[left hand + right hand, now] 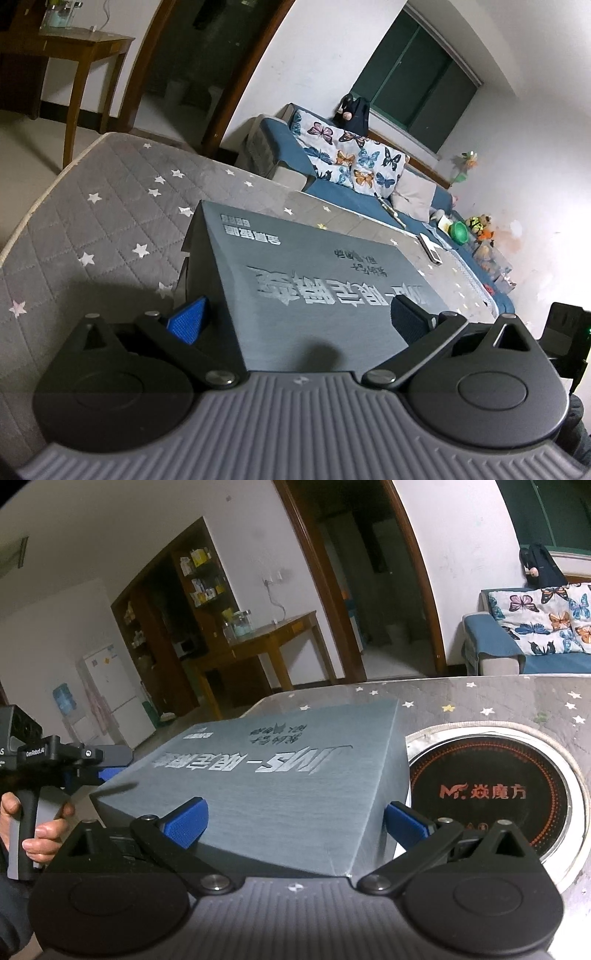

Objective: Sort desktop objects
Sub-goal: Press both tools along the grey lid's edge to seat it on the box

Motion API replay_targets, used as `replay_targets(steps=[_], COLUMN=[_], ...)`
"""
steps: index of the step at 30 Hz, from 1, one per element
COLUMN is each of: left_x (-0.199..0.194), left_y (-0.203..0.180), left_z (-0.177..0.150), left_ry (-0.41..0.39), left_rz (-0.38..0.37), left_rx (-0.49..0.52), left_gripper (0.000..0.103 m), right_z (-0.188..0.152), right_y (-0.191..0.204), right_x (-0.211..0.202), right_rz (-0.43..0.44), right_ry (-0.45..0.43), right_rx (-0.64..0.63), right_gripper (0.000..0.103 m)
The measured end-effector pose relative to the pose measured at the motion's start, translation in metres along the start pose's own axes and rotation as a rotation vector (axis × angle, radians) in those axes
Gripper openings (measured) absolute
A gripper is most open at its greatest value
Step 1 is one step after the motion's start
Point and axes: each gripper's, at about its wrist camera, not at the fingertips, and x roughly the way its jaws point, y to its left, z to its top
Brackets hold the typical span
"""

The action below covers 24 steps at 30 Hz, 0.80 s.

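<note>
A large grey box with silver lettering fills the middle of both views; in the right wrist view the grey box hangs partly over a round cooktop. My left gripper holds one end, its blue fingers spread wide against the box's sides. My right gripper clasps the opposite end near a corner, one pad on each side. The right wrist view also shows the left gripper at the far left, held by a person's hand, its blue pad against the box.
The table has a grey quilted cover with stars. A round induction cooktop is set into it. A remote control lies near the far edge. Beyond stand a blue sofa with butterfly cushions and a wooden side table.
</note>
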Motion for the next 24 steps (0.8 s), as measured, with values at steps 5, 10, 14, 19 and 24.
replay_targets(steps=[5, 10, 14, 19, 24], left_x=[0.002, 0.005, 0.003, 0.003, -0.001], left_y=[-0.004, 0.001, 0.000, 0.001, -0.004], left_z=[0.001, 0.001, 0.001, 0.002, 0.007], left_ry=[-0.005, 0.020, 0.030, 0.045, 0.044], left_rz=[0.024, 0.021, 0.028, 0.030, 0.025], left_rx=[0.022, -0.019, -0.014, -0.036, -0.028], left_gripper=[0.103, 0.103, 0.103, 0.103, 0.103], right_z=[-0.001, 0.002, 0.002, 0.004, 0.008], right_y=[0.007, 0.011, 0.011, 0.014, 0.016], right_x=[-0.003, -0.002, 0.000, -0.002, -0.008], right_rz=[-0.012, -0.017, -0.014, -0.017, -0.020], right_ry=[-0.007, -0.001, 0.012, 0.021, 0.015], right_rx=[-0.036, -0.052, -0.039, -0.046, -0.046], right_gripper=[0.103, 0.103, 0.103, 0.103, 0.103])
